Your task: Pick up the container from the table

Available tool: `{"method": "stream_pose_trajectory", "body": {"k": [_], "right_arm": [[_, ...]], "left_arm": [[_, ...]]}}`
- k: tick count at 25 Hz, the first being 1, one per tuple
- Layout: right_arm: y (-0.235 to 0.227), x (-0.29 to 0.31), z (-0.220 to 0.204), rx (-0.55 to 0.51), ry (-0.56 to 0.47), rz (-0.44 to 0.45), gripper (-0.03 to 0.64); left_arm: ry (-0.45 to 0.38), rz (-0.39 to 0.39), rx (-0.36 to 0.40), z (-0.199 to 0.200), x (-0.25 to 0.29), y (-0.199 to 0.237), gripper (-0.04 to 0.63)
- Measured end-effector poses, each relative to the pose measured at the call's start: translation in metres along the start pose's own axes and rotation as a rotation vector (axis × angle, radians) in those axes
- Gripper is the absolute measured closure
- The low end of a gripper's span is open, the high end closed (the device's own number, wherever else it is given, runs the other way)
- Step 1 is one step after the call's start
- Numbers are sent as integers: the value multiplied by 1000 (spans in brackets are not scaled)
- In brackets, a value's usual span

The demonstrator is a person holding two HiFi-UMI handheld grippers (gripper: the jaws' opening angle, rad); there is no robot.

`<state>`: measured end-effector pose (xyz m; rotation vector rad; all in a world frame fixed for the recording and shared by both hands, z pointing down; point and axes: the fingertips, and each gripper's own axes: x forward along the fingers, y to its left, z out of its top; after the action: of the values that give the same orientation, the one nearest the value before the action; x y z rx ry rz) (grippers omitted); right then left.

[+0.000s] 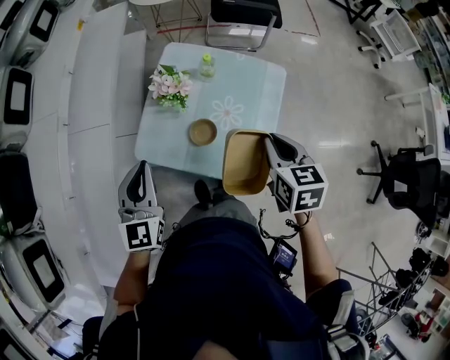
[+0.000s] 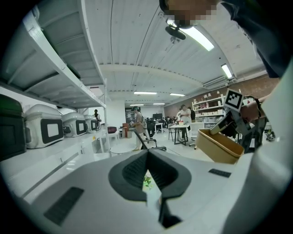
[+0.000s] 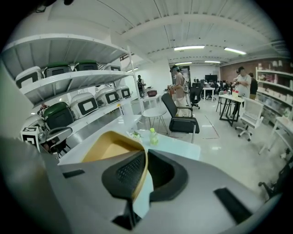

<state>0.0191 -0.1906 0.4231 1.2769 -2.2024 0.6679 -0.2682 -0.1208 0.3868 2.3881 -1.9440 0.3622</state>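
The container [image 1: 246, 162] is a tan paper box, lifted off the pale blue table [image 1: 253, 91] and tilted with its open side facing up at me. My right gripper [image 1: 271, 151] is shut on its right wall. In the right gripper view that thin wall [image 3: 137, 169] runs between the two dark pads, with the box's inside [image 3: 107, 148] to the left. My left gripper [image 1: 143, 172] hangs to the left, below the table's near corner, shut with nothing in it. From the left gripper view the container [image 2: 222, 146] shows at the right, in the air.
On the table stand a pink flower bunch [image 1: 169, 86], a small green-capped bottle [image 1: 207, 65] and a round wooden dish [image 1: 202, 131]. A black chair [image 1: 242, 21] sits beyond the table. White shelving with appliances [image 3: 78, 103] runs along the left.
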Motion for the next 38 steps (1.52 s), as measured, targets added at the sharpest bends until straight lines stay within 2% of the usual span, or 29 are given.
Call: {"method": "stream_pose_trajectory", "body": {"k": [9, 17, 22, 33, 38], "right_arm": [[9, -28, 7, 32, -140, -64, 600], [13, -48, 1, 56, -161, -101, 599], [13, -58, -8, 41, -159, -137, 598], [16, -87, 0, -65, -318, -247, 598], [15, -96, 1, -93, -351, -299, 598]], "left_arm": [[-20, -7, -38, 8, -3, 1, 592], [-26, -5, -50, 12, -7, 4, 592], [-27, 1, -49, 12, -10, 6, 592], [-39, 15, -48, 17, -22, 9, 592], [-56, 19, -39, 20, -28, 8, 592]]}}
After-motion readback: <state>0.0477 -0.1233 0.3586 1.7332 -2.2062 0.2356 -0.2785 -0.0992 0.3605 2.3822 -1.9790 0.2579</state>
